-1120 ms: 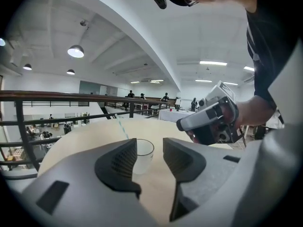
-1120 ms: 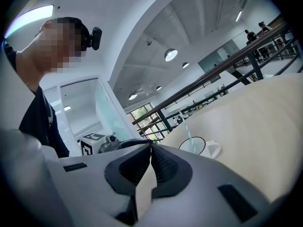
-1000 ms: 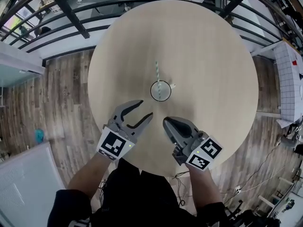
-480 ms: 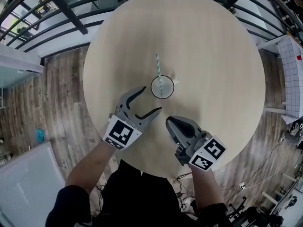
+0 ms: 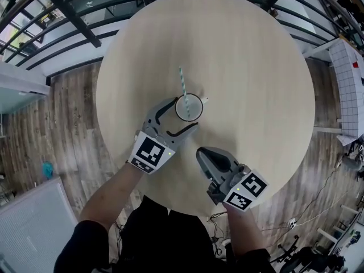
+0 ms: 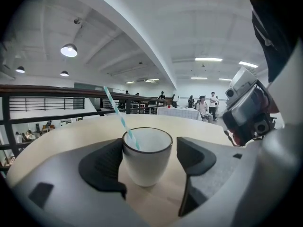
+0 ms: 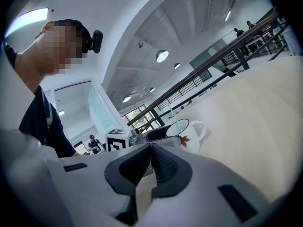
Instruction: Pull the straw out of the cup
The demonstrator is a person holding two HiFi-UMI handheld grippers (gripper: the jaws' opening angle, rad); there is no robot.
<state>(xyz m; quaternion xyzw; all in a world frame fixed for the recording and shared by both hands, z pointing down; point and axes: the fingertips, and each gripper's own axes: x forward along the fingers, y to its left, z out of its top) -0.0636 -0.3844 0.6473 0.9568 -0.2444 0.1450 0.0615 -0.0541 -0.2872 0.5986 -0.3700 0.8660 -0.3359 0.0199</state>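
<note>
A white cup (image 5: 190, 108) with a small handle stands upright on the round wooden table (image 5: 256, 67). A teal-and-white striped straw (image 5: 182, 83) leans out of it toward the far left. My left gripper (image 5: 183, 115) is open and its jaws have just been opening. The cup (image 6: 147, 157) stands between them, close against the left pad (image 6: 102, 167), with a gap to the right pad (image 6: 195, 156). The straw (image 6: 118, 115) rises over the rim. My right gripper (image 5: 200, 151) is shut on nothing, nearer me and right of the cup (image 7: 189, 135).
The table's near edge lies just under my hands. A dark railing (image 5: 74, 24) curves round the table's far side. Wood flooring (image 5: 74, 124) shows at the left. A white gridded surface (image 5: 350, 78) stands at the right.
My left gripper has moved forward and its jaws have spread wider, so they now flank the cup. The right gripper has stayed shut near the table's front.
</note>
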